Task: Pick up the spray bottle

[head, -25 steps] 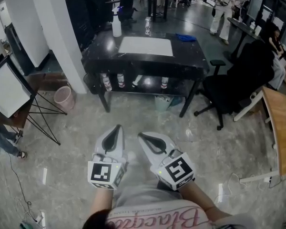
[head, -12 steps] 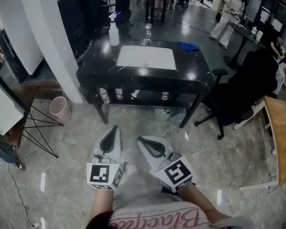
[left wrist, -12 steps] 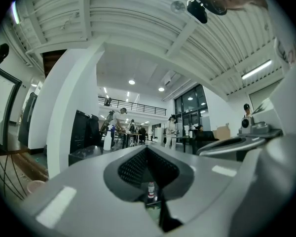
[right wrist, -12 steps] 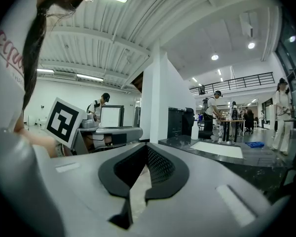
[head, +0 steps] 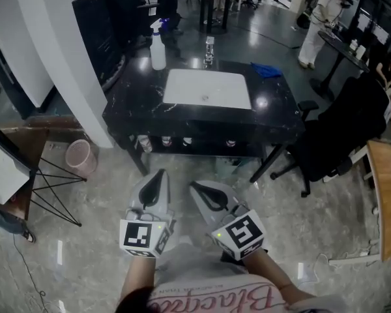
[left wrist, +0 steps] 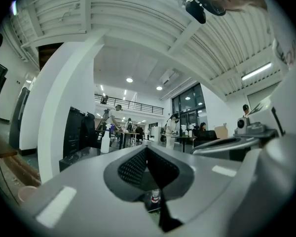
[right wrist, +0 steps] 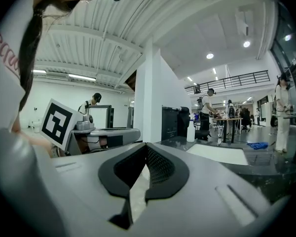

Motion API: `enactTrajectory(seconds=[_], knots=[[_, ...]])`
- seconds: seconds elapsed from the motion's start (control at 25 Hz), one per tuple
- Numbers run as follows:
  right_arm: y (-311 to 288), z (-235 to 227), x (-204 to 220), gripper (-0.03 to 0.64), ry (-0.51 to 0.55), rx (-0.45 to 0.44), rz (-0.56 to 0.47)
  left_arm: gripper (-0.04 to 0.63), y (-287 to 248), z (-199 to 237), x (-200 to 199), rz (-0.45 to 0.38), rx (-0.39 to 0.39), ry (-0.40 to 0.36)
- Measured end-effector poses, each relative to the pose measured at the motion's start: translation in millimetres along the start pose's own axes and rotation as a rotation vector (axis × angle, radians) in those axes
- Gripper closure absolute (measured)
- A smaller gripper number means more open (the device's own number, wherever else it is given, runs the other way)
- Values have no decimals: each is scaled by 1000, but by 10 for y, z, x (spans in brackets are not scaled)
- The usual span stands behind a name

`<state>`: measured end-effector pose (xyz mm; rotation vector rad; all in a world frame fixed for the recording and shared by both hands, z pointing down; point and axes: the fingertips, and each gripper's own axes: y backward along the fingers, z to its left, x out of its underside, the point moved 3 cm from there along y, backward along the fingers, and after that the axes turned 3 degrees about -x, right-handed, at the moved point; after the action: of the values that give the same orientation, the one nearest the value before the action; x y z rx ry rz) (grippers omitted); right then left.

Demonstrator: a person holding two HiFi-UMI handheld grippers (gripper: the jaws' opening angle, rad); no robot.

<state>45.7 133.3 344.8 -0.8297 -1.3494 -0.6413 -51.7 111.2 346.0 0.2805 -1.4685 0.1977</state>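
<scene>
L gripper (head: 158,175) & R gripper (head: 194,186) low over floor, short of table (head: 182,113); both sets of jaws together, nothing in them. At table's far-left corner: spray bottle (head: 158,44), upright, near white mat (head: 207,89). Blue cloth (head: 267,70) far right: R gripper view shows it, L doesn't.

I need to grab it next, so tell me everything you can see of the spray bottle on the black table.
The spray bottle has a whitish, plastic-looking body and a blue trigger head. It stands upright near the far left corner of the black table, beyond the white mat and apart from it. Only the tabletop touches it; its fill level cannot be told.
</scene>
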Motion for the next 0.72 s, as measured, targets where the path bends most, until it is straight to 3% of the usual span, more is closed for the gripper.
enactTrajectory(seconds=[0.4, 0.72], knots=[[-371, -235, 41, 615, -25, 42, 20, 597, -348, 219, 67, 19, 60, -6], [-610, -394, 41, 615, -19, 36, 49, 597, -558, 388, 148, 31, 53, 13]])
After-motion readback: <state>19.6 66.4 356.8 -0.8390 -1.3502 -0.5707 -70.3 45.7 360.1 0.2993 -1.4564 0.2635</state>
